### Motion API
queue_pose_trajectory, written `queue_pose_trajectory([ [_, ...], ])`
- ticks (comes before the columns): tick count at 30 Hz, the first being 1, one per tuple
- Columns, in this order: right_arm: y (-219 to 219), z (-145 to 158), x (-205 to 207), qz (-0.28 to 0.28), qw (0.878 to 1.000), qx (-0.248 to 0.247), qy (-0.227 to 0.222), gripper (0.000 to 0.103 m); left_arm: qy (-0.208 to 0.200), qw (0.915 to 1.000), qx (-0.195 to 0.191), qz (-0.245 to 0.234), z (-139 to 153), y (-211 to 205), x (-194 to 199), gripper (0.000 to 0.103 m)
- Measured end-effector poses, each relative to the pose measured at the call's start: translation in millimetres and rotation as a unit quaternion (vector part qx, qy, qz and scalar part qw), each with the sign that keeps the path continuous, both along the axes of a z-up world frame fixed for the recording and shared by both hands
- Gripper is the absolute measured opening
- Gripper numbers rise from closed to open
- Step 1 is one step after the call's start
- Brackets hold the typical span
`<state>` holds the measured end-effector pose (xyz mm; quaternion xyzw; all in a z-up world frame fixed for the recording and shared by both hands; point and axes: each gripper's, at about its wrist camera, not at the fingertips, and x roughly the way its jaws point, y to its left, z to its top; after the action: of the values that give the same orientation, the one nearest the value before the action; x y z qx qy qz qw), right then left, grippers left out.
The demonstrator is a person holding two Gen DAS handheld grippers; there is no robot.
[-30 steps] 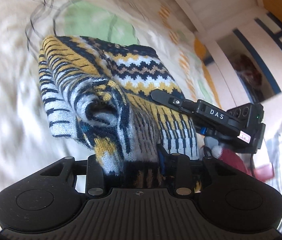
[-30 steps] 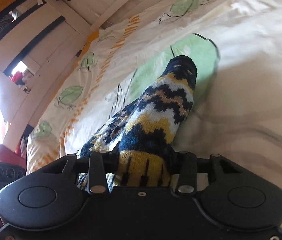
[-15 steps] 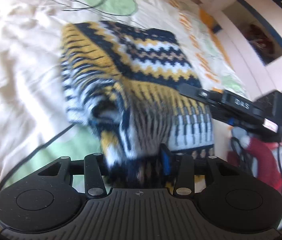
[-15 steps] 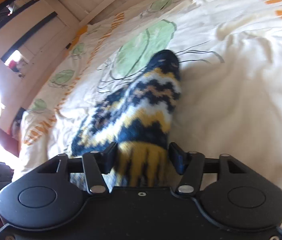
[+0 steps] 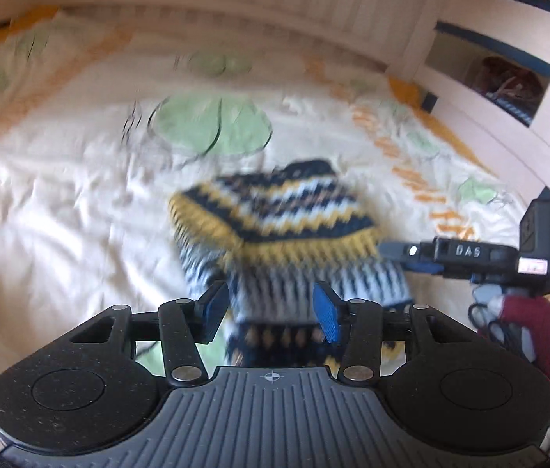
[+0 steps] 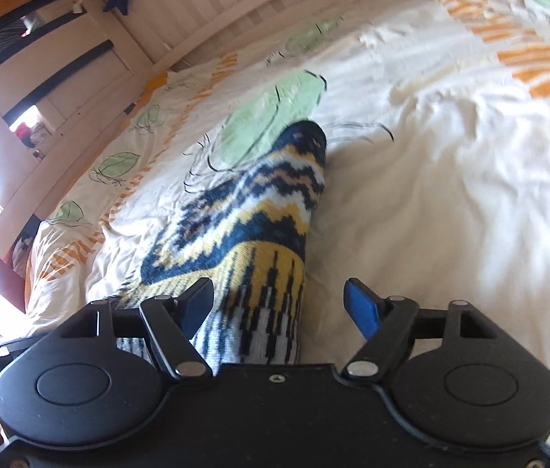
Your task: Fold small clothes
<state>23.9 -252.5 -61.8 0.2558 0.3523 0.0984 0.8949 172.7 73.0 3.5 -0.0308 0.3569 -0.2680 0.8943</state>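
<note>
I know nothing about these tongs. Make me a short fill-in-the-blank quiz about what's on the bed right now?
1. The knitted sweater lies on the ____.
2. Both the left tongs and the right tongs are ____.
3. The printed leaf beyond the sweater is coloured ____.
4. A dark blue ____ hangs on the white wall.

Missing words: bed; open; green; star

The folded knitted zigzag-patterned sweater (image 5: 279, 234) lies on the bed with the leaf-printed white duvet (image 5: 60, 202), near its middle. Behind the sweater is a large leaf print (image 5: 212, 124); farther behind runs the slatted white wooden bed rail (image 5: 236, 4). The left tongs (image 5: 271, 306) sit at the sweater's near edge. The right tongs (image 5: 392, 251) sit at its right edge. Right of the sweater, beyond the bed, stands a shelf unit (image 5: 509, 58).
</note>
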Motion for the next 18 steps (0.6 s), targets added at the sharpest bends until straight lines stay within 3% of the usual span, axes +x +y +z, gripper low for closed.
queue_pose_trajectory([
  [3,1.0,-0.8,0.2,-0.001,1.000,-0.018,0.002,0.077,-0.027,0.9996,0.004,-0.005,-4.7,-18.6,14.3,0.047],
  [6,-2.1,-7.6,1.3,-0.004,0.999,-0.033,0.011,0.078,-0.038,0.9990,0.014,0.020,-24.9,-32.6,35.2,0.047],
  [11,3.9,-20.4,5.2,0.003,0.995,-0.093,0.026,0.085,-0.005,0.9959,0.055,0.071,-66.5,-30.4,60.6,0.048],
  [15,6.0,-21.2,9.2,0.005,0.994,-0.105,0.032,0.090,0.018,0.9952,0.029,0.092,-80.9,-13.3,62.0,0.058],
  [18,4.4,-15.6,9.3,0.004,0.995,-0.093,0.028,0.091,0.038,0.9942,0.002,0.101,-82.7,-4.0,63.6,0.060],
])
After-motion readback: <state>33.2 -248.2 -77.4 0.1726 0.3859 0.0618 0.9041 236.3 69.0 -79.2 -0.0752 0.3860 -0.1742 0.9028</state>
